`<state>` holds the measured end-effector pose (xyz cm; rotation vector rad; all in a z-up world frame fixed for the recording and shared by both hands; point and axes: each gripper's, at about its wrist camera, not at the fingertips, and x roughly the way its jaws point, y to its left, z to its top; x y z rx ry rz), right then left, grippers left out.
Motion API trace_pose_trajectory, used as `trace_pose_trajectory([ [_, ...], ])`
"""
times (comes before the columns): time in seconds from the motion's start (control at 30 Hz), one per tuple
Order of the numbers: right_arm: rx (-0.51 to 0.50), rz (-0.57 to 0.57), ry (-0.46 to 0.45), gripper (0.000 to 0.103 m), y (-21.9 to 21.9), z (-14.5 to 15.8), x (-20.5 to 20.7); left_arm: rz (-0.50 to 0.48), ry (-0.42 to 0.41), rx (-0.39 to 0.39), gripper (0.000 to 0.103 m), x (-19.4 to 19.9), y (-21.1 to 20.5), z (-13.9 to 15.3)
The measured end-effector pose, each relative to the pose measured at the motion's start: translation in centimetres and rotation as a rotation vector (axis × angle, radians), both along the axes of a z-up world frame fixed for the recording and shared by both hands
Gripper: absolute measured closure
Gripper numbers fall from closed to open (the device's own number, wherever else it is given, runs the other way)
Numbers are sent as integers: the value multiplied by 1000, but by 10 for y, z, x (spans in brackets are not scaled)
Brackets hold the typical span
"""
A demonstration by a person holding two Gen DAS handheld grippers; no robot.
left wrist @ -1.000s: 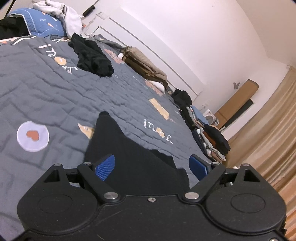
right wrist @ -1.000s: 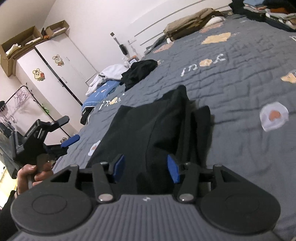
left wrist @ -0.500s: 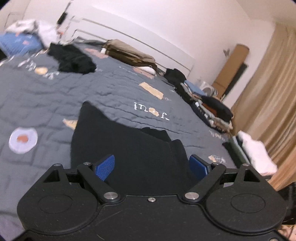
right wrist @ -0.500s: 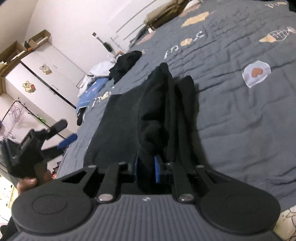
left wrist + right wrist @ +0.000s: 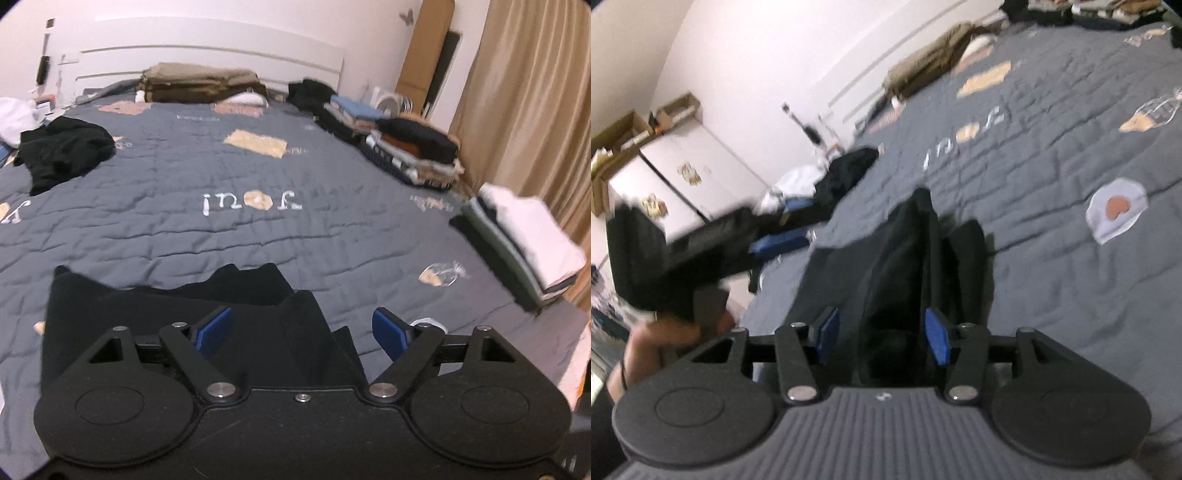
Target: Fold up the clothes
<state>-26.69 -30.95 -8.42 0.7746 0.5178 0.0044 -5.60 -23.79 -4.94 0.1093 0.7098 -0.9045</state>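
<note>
Garment: a black garment [image 5: 177,314] lies on the bed near its foot edge, partly folded, 1 flat panel to the left and a raised ridge of doubled cloth [image 5: 905,266] along its right side. The ridge stands up probably because it was gathered there; it has not been pressed flat.

Right gripper [image 5: 882,334]: its fingers straddle the near end of that ridge. They are opening, about half apart; cloth sits between the blue pads [image 5: 937,338], and the left pad shows a gap to it. I read this as a release, leaving the fold where it was laid.

Left gripper [image 5: 301,328]: fingers wide apart and closing slightly, nothing gripped. It hangs over the garment's near right corner, where a flap [image 5: 314,332] pokes out, likely the next edge to tidy. In the right wrist view it is a blurred dark shape [image 5: 713,251] held by a hand [image 5: 665,332].

Bed: grey quilted cover [image 5: 258,229] with printed patches gives a broad flat folding surface.

Finished stacks: folded piles [image 5: 410,147] and a white-topped pile [image 5: 528,236] line the right edge by the curtain [image 5: 535,110], kept clear of the working area.

Waiting clothes: a crumpled black heap [image 5: 62,151] at the far left, a brown bundle [image 5: 199,83] by the headboard.
</note>
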Motion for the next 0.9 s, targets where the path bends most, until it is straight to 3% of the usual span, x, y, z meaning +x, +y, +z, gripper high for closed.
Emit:
trace_pose_trajectory([
  [0.17, -16, 48, 29, 53, 7, -11, 6, -9, 17, 90, 26, 17, -34, -19],
  [0.3, 34, 49, 38, 66, 3, -19, 3, -15, 69, 173, 39, 33, -57, -41],
  [0.4, 69, 46, 31, 80, 0, -20, 0, -6, 107, 193, 65, 42, -62, -53],
  [0.43, 77, 40, 26, 83, 0, -20, -2, 3, 110, 178, 85, 45, -60, -53],
  [0.5, 98, 22, 18, 87, -2, -20, -5, 52, 139, 83, 87, 57, -49, -46],
  [0.53, 111, 11, 12, 88, -3, -20, -7, 59, 141, 40, 97, 60, -45, -43],
  [0.6, 133, 10, 0, 89, -5, -17, -10, 67, 141, -35, 97, 65, -39, -36],
  [0.63, 130, 9, -8, 91, -5, -14, -11, 54, 127, -34, 97, 63, -42, -34],
  [0.73, 108, 11, -16, 95, -4, -7, -18, 12, 81, 34, 97, 56, -57, -38],
  [0.9, 75, 38, 51, 96, -4, -16, -14, 11, 86, 99, 92, 52, -67, -47],
])
